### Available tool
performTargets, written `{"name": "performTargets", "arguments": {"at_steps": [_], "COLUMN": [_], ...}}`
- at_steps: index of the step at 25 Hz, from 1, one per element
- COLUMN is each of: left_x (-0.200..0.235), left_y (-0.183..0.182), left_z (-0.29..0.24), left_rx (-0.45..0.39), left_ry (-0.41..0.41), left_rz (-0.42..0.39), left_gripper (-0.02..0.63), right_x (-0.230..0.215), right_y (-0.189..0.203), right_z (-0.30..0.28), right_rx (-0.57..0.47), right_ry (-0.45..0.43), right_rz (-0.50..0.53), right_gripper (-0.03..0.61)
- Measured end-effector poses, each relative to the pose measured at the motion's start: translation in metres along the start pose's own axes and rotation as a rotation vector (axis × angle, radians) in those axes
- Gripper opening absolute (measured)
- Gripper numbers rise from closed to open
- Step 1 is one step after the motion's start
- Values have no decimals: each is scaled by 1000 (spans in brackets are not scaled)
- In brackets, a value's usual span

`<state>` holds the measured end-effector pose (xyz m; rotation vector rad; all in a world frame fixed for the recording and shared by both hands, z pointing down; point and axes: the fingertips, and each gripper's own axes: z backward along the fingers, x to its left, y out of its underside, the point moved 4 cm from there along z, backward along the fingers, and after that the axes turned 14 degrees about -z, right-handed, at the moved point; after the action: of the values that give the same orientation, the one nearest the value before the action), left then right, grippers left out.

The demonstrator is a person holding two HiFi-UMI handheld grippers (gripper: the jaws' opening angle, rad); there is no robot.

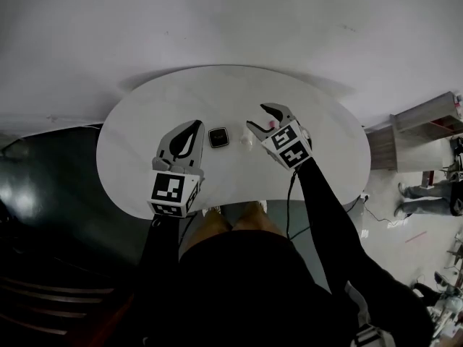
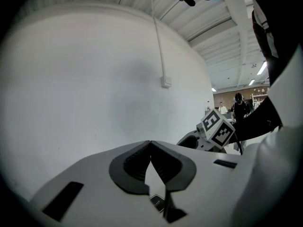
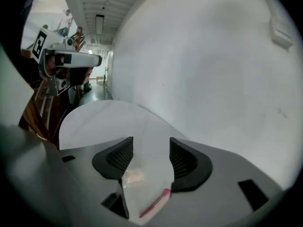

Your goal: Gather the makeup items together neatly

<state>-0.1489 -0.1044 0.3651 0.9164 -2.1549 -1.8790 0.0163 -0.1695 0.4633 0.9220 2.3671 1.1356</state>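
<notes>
On the white oval table [image 1: 137, 129] a black square compact [image 1: 218, 136] lies between my two grippers. Just right of it sits a small clear, pale item [image 1: 247, 142], and a pink stick [image 1: 273, 124] lies by the right jaws. My right gripper [image 1: 260, 117] stands open over these two. In the right gripper view the pale item [image 3: 133, 176] and the pink stick [image 3: 156, 203] lie low between the jaws of the right gripper [image 3: 150, 148], with no pad pressing on them. My left gripper [image 1: 194, 126] is shut and empty, left of the compact [image 2: 157, 201], which shows below the tips of the left gripper [image 2: 150, 143].
A plain white wall [image 2: 94, 79] rises behind the table's far edge. A dark floor area [image 1: 43, 208] lies to the left, with shelving [image 1: 427, 125] and a person's legs [image 1: 427, 190] at the far right. My own body and dark sleeves press against the table's near edge.
</notes>
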Motion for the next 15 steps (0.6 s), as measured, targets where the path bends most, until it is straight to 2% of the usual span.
{"name": "performTargets", "arguments": {"at_steps": [3, 6, 8, 11, 15], "left_x": [-6, -13, -19, -26, -35], "left_y": [-8, -15, -21, -28, -38], "left_z": [-7, -13, -15, -21, -30], "left_rx": [-3, -6, -9, -10, -15], "left_ry": [-5, -18, -27, -42, -85], "left_rz": [-8, -15, -21, -31, -42], "left_gripper": [17, 17, 17, 17, 17], "right_x": [-15, -28, -32, -38, -49], "right_y": [-5, -6, -8, -7, -10], "right_z": [31, 60, 76, 94, 115], "right_rx": [-107, -196, -241, -296, -376], "right_ry": [55, 89, 116, 150, 171], "right_rz": [-77, -128, -120, -94, -113], "right_gripper": [218, 141, 117, 43, 28]}}
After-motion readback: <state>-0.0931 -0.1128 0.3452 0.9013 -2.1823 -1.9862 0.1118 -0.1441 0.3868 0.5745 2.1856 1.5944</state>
